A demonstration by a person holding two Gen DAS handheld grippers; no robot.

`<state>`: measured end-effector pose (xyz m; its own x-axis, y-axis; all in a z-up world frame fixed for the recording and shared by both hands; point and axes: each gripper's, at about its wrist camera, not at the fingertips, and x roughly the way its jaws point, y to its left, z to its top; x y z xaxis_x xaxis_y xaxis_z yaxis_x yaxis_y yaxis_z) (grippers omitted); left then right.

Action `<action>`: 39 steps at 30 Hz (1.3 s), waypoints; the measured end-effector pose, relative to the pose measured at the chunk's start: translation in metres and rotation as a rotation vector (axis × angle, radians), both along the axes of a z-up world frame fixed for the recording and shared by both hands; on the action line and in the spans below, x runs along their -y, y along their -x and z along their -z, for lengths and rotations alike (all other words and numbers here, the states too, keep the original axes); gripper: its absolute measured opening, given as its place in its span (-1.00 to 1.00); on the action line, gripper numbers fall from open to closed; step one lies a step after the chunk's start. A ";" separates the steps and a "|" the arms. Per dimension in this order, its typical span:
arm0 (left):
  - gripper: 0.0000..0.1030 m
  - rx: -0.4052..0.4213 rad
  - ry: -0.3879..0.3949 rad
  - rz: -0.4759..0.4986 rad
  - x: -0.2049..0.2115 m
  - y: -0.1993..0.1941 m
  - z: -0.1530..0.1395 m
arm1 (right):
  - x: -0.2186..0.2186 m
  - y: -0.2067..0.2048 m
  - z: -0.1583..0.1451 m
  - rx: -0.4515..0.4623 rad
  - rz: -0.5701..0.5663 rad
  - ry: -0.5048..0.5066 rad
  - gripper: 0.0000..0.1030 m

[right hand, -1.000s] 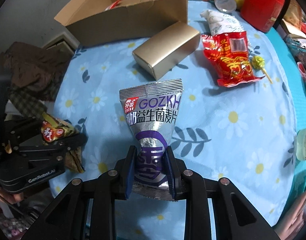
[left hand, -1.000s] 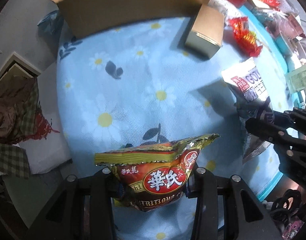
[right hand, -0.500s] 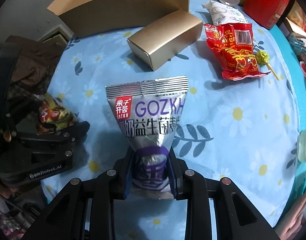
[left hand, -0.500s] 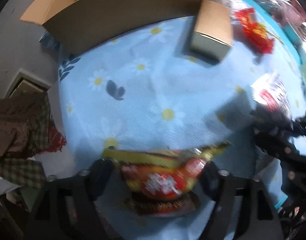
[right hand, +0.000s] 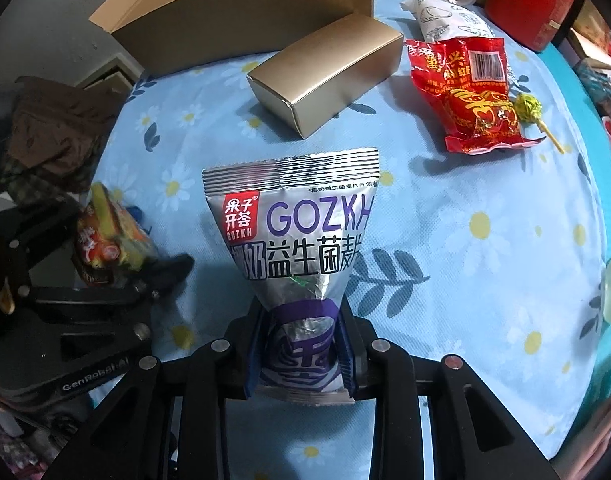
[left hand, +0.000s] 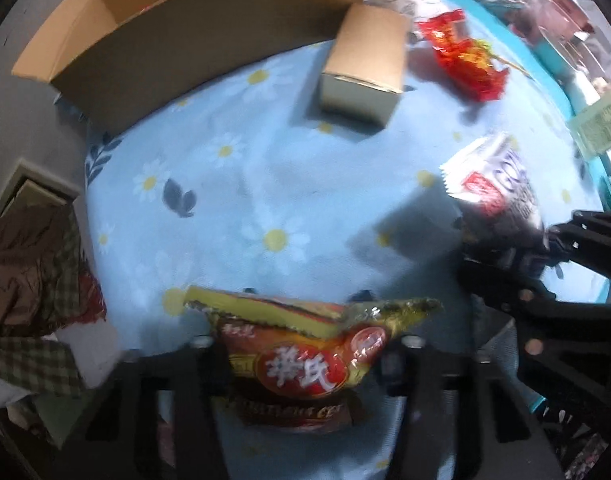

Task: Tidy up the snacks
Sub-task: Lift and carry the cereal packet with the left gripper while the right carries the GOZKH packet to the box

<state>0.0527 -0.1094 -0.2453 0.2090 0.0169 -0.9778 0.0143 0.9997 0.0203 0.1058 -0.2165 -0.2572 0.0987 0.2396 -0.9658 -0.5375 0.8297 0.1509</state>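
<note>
My left gripper (left hand: pixel 305 360) is shut on a red and yellow snack packet (left hand: pixel 305 364) and holds it above the near edge of the table; it also shows in the right wrist view (right hand: pixel 105 240). My right gripper (right hand: pixel 301 340) is shut on a silver GOZKH snack bag (right hand: pixel 297 232), held upright above the table; the bag shows in the left wrist view (left hand: pixel 493 184). An open cardboard box (right hand: pixel 241 12) stands at the far side, also in the left wrist view (left hand: pixel 193 32).
On the blue daisy tablecloth (right hand: pixel 445 220) lie a gold box (right hand: pixel 325 76), a red snack bag (right hand: pixel 473 92), a lollipop (right hand: pixel 529 110) and a white bag (right hand: pixel 449 20). A red tin (right hand: pixel 529 4) stands far right. Brown clothing (right hand: pixel 53 128) lies left.
Both grippers have lifted their packets and moved forward toward the cardboard box, which now looms larger. Both grips are unchanged.
</note>
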 end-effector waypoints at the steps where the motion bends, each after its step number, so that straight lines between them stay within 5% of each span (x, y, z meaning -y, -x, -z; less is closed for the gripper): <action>1: -0.18 0.005 -0.003 0.007 0.003 0.001 -0.001 | 0.001 0.000 0.000 -0.001 0.002 -0.003 -0.42; 19: -0.23 0.096 0.109 -0.034 -0.024 0.017 -0.051 | 0.016 0.011 -0.043 0.027 -0.057 -0.073 -0.54; 29: -0.23 0.214 0.181 -0.104 -0.037 0.022 -0.107 | 0.012 0.020 -0.101 0.110 -0.092 -0.135 -0.54; 39: -0.23 0.370 0.165 -0.152 -0.064 0.007 -0.168 | -0.017 0.006 -0.167 0.237 -0.139 -0.213 -0.54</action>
